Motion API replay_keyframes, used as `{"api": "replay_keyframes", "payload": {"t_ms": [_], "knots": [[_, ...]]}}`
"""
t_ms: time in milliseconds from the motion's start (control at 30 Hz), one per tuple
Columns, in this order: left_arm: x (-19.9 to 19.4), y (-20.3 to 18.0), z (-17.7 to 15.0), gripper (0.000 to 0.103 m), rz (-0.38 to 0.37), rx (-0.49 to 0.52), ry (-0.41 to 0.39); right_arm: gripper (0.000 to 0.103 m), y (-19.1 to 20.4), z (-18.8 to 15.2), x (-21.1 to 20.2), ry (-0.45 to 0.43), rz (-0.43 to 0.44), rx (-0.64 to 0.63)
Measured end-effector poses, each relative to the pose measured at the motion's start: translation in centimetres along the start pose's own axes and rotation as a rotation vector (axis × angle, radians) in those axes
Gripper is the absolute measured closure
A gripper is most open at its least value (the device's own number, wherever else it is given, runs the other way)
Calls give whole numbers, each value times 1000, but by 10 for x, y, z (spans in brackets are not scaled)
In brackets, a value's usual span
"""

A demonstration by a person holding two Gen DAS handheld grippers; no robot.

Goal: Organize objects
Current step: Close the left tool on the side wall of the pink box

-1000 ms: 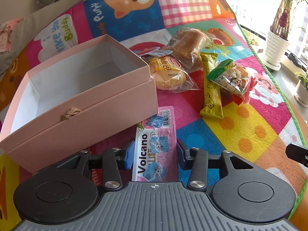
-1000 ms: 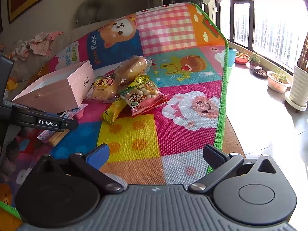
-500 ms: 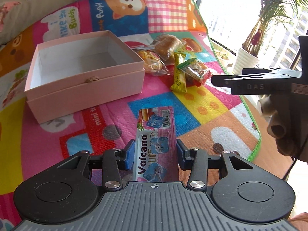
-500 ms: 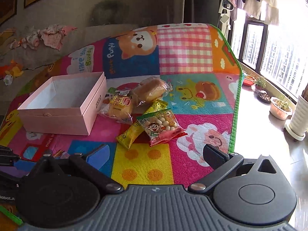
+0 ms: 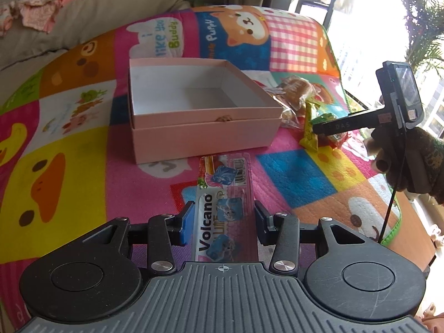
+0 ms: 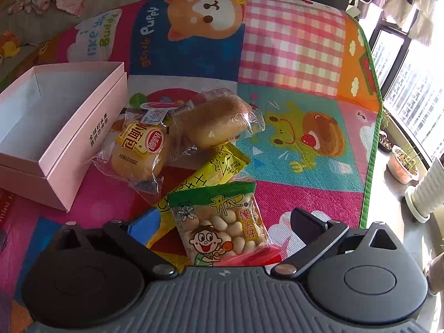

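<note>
Left gripper (image 5: 222, 223) is clamping the pink snack pack (image 5: 225, 208), in the air just short of the open pink box (image 5: 199, 136). Right gripper (image 6: 224, 226), jaws spread wide, is hovering over the biscuit bag (image 6: 222, 222); bread packs (image 6: 138, 149) and a yellow packet (image 6: 219, 169) are crowding between it and the box on the play mat (image 6: 291, 55).

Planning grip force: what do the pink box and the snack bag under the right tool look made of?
Box: matte pink paperboard, seemingly, with crisp folded edges and a white interior. Snack bag: glossy thin plastic film, part clear, so the round pieces show; crinkled, glinting.
</note>
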State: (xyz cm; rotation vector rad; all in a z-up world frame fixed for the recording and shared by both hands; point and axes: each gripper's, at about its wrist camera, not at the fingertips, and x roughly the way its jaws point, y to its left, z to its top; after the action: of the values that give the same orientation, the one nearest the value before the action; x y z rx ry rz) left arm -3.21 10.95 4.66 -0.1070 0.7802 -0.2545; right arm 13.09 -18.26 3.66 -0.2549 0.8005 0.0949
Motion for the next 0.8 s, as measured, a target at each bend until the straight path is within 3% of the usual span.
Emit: {"api": "replay_keyframes", "payload": {"t_ms": [100, 300, 400, 633, 733, 800], "knots": [[16, -12, 9, 55, 2, -20, 24, 3, 7, -1, -2, 1, -12, -33], [87, -90, 36, 55, -119, 88, 10, 3, 2, -5, -6, -7, -15, 17], [113, -103, 37, 53, -78, 70, 48, 3, -9, -15, -21, -31, -19, 53], [77, -114, 39, 54, -78, 208, -9, 0, -24, -50, -66, -111, -1, 80], [44, -96, 63, 52, -155, 159, -53, 0, -22, -61, -70, -116, 14, 106], [28, -70, 81, 52, -112, 84, -117, 0, -19, -67, -71, -113, 30, 125]]}}
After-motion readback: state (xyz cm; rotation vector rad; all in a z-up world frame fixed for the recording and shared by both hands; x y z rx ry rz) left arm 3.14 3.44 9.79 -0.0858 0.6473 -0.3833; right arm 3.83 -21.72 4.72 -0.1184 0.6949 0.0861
